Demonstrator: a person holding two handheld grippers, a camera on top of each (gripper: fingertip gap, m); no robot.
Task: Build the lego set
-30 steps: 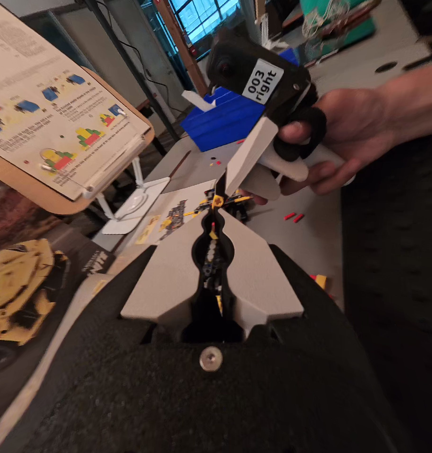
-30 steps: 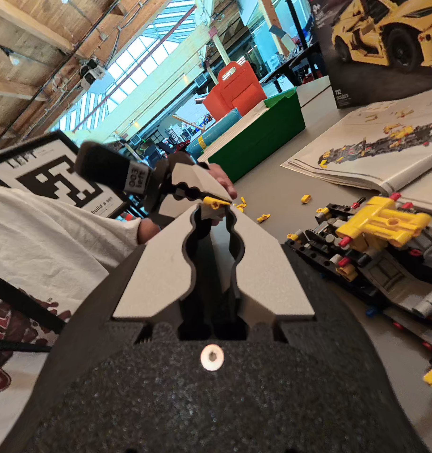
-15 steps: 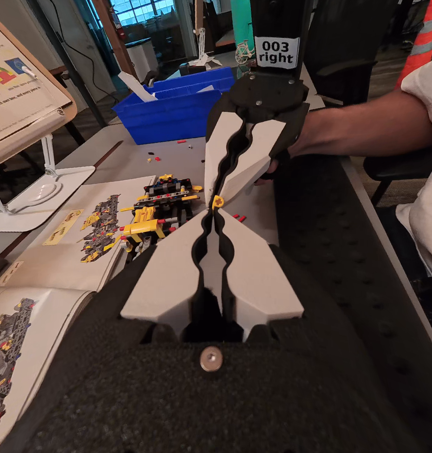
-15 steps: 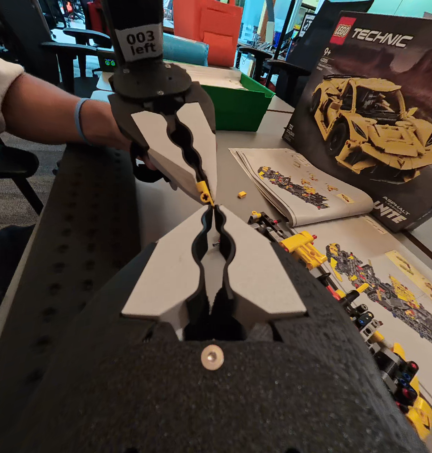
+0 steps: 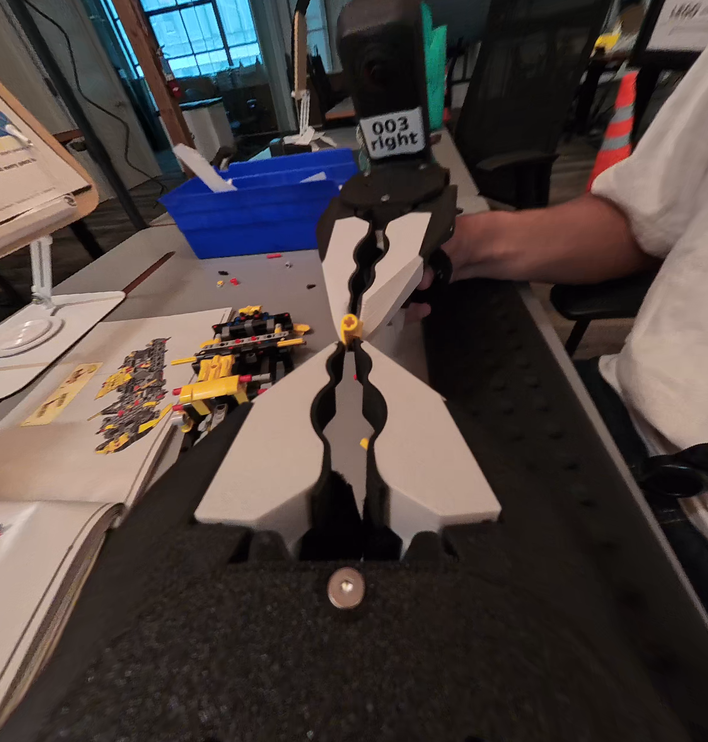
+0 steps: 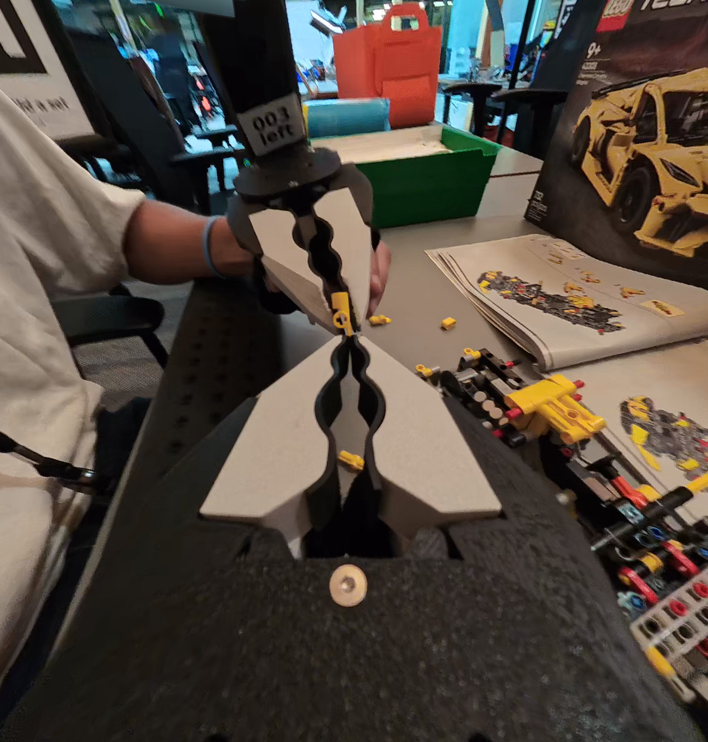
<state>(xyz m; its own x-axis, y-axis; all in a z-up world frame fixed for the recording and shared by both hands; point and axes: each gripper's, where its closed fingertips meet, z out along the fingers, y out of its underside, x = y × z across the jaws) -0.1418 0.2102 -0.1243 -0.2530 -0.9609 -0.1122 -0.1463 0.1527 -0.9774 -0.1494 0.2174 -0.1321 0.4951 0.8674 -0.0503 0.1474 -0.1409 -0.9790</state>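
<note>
The blue bin [image 5: 260,208] at 12 o'clock holds white sheets. The left gripper [image 5: 347,347] pinches the yellow piece [image 5: 350,327], standing upright above the desk [image 5: 175,281]. The right gripper [image 6: 350,337] is closed, tip touching it.

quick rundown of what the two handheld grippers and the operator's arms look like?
Both match: the left gripper and right gripper have pale grey wedge-shaped fingers with wavy black inner edges, on a black textured body with a silver screw. Each has a black handle with a white label. No cables visible. The operator wears a white short-sleeved shirt and a blue wristband.
</note>
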